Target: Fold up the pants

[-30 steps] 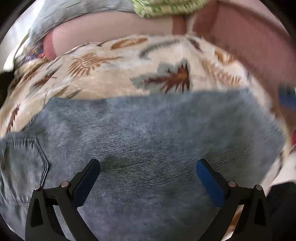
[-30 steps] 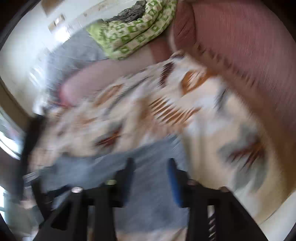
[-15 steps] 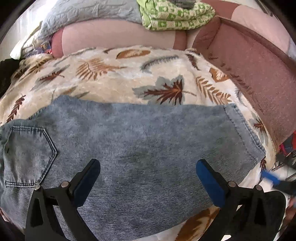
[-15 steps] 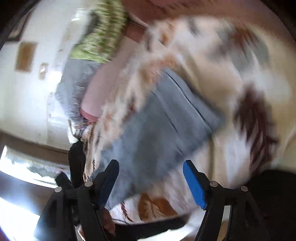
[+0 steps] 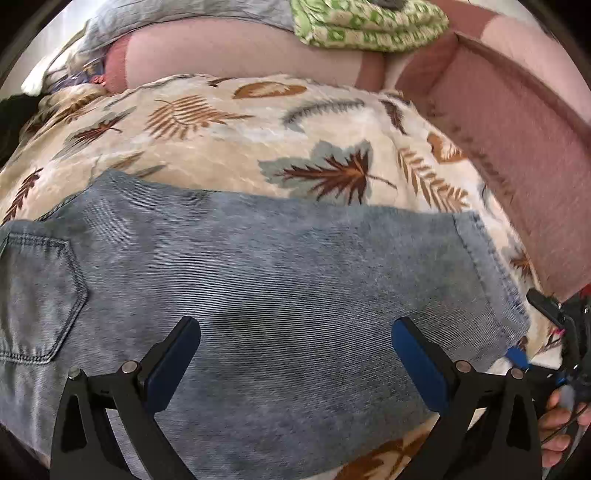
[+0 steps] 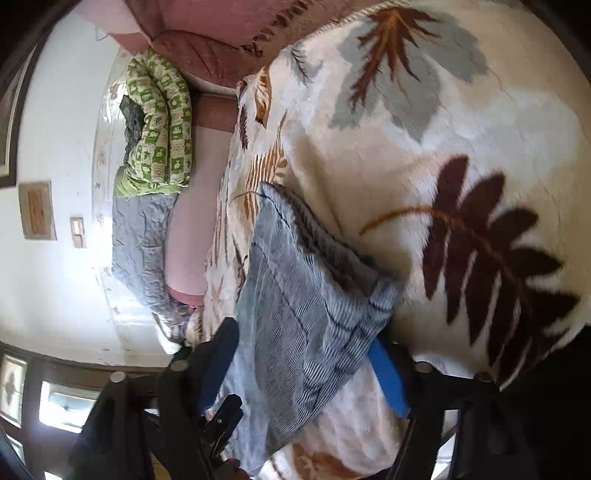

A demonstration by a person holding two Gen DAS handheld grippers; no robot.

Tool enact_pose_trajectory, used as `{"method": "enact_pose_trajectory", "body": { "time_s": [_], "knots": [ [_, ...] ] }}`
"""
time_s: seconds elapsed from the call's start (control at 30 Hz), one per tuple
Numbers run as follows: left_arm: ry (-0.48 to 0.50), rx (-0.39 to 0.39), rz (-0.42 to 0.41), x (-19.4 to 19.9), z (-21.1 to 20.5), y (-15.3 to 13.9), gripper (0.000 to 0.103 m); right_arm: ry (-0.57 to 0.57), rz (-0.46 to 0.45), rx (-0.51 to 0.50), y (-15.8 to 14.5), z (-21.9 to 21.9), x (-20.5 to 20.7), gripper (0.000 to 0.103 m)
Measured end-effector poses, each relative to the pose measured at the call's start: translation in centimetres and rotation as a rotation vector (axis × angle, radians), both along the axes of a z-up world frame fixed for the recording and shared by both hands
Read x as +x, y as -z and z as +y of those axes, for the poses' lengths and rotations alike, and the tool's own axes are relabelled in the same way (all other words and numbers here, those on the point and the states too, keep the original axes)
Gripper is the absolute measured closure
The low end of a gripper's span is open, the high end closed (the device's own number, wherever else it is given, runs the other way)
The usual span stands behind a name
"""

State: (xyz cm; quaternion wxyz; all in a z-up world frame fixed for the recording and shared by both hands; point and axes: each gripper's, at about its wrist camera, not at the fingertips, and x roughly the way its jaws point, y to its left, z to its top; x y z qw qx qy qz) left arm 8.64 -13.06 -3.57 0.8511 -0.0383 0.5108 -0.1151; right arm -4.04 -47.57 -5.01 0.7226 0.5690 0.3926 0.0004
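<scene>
**Hem end being taken; cross-folds not started**

Already the pants (image 5: 280,295) lie flat on the leaf-print blanket (image 5: 229,147), which covers a sofa seat. Only one leg's width of denim shows, so the legs seem laid one on the other; I judge the lengthwise fold done. Back pocket (image 5: 37,295) at the left edge of the left wrist view, hem (image 5: 484,266) at the right. The full length is spread out, with no cross-fold made.

Left gripper (image 5: 291,354) hovers over the middle of the leg. Its fingers (image 5: 173,365) stand wide apart, nothing between them, clear of the cloth as far as I can tell.

Right gripper (image 6: 303,373) is at the hem end, rolled sideways. The hem corner sits between its fingers (image 6: 388,376) and the jaws are closing on it. The denim bunches there, but whether the pads press it yet I cannot tell; the dark finger is partly hidden behind the cloth.

Remaining, by my reading: secure the hem, carry it toward the waistband, flatten, then probably fold once more into a compact stack. Roughly an early-to-middle stage.

Background only: pink sofa back (image 5: 517,155), green patterned quilt (image 5: 369,26), grey quilt (image 6: 140,240) behind the seat. A hand (image 5: 561,421) shows at the lower right edge of the left wrist view.
</scene>
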Motion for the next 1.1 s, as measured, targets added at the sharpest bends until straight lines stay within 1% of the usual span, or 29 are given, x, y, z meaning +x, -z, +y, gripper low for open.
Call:
{"method": "enact_pose_trajectory", "body": {
  "time_s": [0.03, 0.07, 0.1, 0.17, 0.2, 0.27, 0.3, 0.33, 0.37, 0.4, 0.43, 0.47, 0.5, 0.57, 0.6, 0.67, 0.7, 0.73, 0.77, 0.8, 0.83, 0.87, 0.9, 0.93, 0.97, 1.0, 1.07, 1.1],
  "knots": [
    [0.003, 0.019, 0.011, 0.1, -0.4, 0.4, 0.000, -0.011, 0.025, -0.044, 0.0, 0.0, 0.4, 0.062],
    [0.006, 0.043, 0.031, 0.3, -0.7, 0.9, 0.000, -0.015, 0.043, -0.061, 0.2, 0.1, 0.5, 0.081],
    [0.011, 0.087, 0.048, 0.5, -1.1, 1.5, 0.000, -0.025, 0.056, -0.064, 0.5, -0.1, 0.6, 0.086],
    [0.032, 0.168, 0.042, 0.4, -2.0, 1.6, 0.000, -0.047, 0.062, -0.088, 0.5, -0.2, 0.5, 0.086],
    [0.029, 0.183, 0.042, 0.1, -2.1, 1.0, 0.000, -0.057, 0.068, -0.107, 0.3, -0.1, 0.5, 0.086],
    [0.015, 0.149, -0.015, -0.6, -1.8, -0.6, 0.000, -0.082, 0.079, -0.164, -0.3, 0.2, 0.9, 0.086],
    [0.010, 0.175, -0.061, -1.0, -1.7, -1.4, 0.000, -0.088, 0.083, -0.181, -0.4, 0.4, 1.1, 0.086],
    [0.008, 0.210, -0.078, -1.0, -1.8, -1.5, 0.000, -0.091, 0.087, -0.196, -0.5, 0.6, 1.1, 0.086],
    [0.009, 0.255, -0.074, -0.9, -1.9, -0.9, 0.000, -0.095, 0.090, -0.207, -0.5, 0.7, 1.2, 0.086],
    [0.044, 0.348, -0.001, -0.1, -2.4, 1.5, 0.000, -0.100, 0.094, -0.224, -0.7, 0.8, 1.3, 0.086],
    [0.072, 0.360, 0.006, 0.2, -2.6, 2.8, 0.000, -0.113, 0.100, -0.255, -1.1, 1.2, 1.4, 0.087],
    [0.083, 0.357, -0.040, 0.1, -2.6, 2.9, 0.000, -0.120, 0.105, -0.279, -1.4, 1.5, 1.7, 0.087],
    [0.083, 0.367, -0.039, 0.0, -2.7, 2.5, 0.000, -0.127, 0.110, -0.309, -1.8, 1.8, 1.9, 0.087],
    [0.087, 0.359, -0.026, -0.2, -2.7, 1.3, 0.001, -0.139, 0.114, -0.364, -2.8, 2.2, 2.1, 0.087],
    [0.097, 0.321, -0.028, -0.4, -2.3, 0.2, 0.001, -0.142, 0.115, -0.379, -3.1, 2.3, 2.2, 0.087],
    [0.043, 0.276, -0.090, -1.0, -1.1, -1.1, 0.001, -0.152, 0.130, -0.412, -3.6, 2.7, 2.6, 0.087],
    [0.003, 0.287, -0.117, -0.9, -0.5, -0.8, 0.001, -0.160, 0.141, -0.431, -3.7, 2.9, 2.8, 0.087],
    [0.022, 0.325, -0.067, -0.4, -0.5, 0.6, 0.001, -0.168, 0.159, -0.451, -3.8, 3.2, 3.0, 0.087],
    [0.066, 0.349, 0.016, 0.2, -0.7, 2.8, 0.000, -0.174, 0.166, -0.467, -4.0, 3.4, 3.1, 0.087],
    [0.080, 0.324, -0.042, 0.0, -0.3, 3.0, 0.000, -0.180, 0.168, -0.485, -4.4, 3.8, 3.3, 0.087],
    [0.090, 0.319, -0.040, -0.1, -0.2, 2.5, 0.000, -0.188, 0.158, -0.528, -5.6, 4.5, 3.6, 0.087],
    [0.086, 0.289, -0.027, 0.1, 0.2, 1.9, 0.001, -0.200, 0.142, -0.564, -6.6, 5.3, 3.8, 0.088],
    [0.081, 0.226, -0.006, 0.2, 0.9, 1.3, 0.001, -0.216, 0.119, -0.604, -8.0, 6.4, 4.2, 0.089],
    [0.063, 0.140, 0.018, 0.4, 2.0, 0.9, 0.001, -0.243, 0.075, -0.659, -9.9, 8.1, 4.5, 0.089],
    [0.031, 0.077, 0.027, 0.5, 3.2, 0.6, 0.001, -0.265, 0.041, -0.697, -11.3, 9.6, 4.7, 0.089],
    [-0.030, -0.013, 0.037, 0.3, 5.1, 0.1, 0.001, -0.293, 0.001, -0.744, -12.9, 11.5, 5.0, 0.089],
    [-0.108, -0.103, 0.042, -0.4, 8.6, -0.6, 0.001, -0.375, -0.105, -0.854, -16.0, 16.8, 5.3, 0.088],
    [-0.171, -0.132, 0.035, -0.8, 11.2, -1.0, 0.001, -0.420, -0.149, -0.891, -16.7, 19.2, 5.2, 0.088]
  ]
}}
